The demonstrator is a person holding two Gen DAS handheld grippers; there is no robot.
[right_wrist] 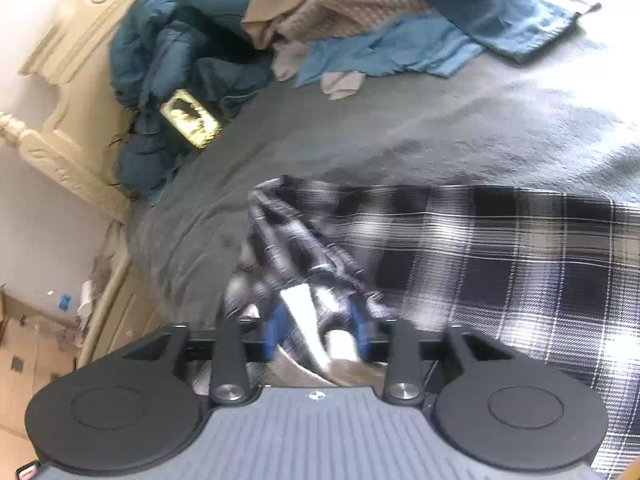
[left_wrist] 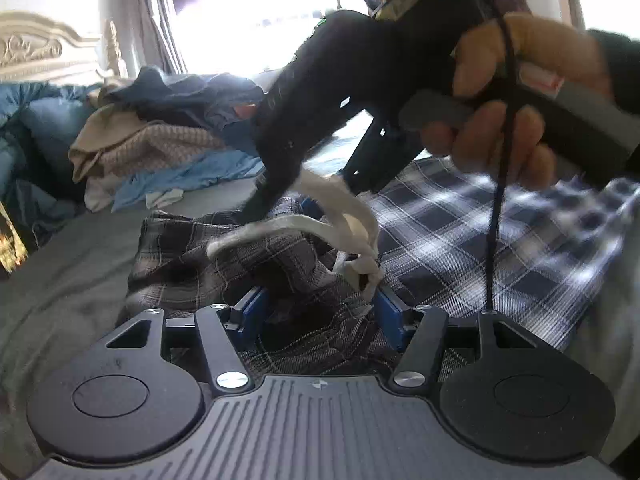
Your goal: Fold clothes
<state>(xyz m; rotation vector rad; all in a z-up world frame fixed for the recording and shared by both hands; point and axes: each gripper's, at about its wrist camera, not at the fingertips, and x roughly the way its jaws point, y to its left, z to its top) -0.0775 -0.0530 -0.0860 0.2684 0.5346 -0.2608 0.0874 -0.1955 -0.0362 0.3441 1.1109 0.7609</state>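
Dark plaid pyjama trousers with a white drawstring lie on the grey bed cover. My left gripper is open, its blue pads either side of bunched plaid cloth at the waistband, the drawstring knot touching the right pad. My right gripper shows in the left wrist view, held by a hand, its tip down on the waistband. In the right wrist view my right gripper is closed on the plaid waistband and a piece of drawstring; the trousers spread to the right.
A pile of unfolded clothes, blue, beige and white, lies at the far side of the bed, also in the right wrist view. A blue duvet and a phone lie by the cream headboard. The bed edge drops at left.
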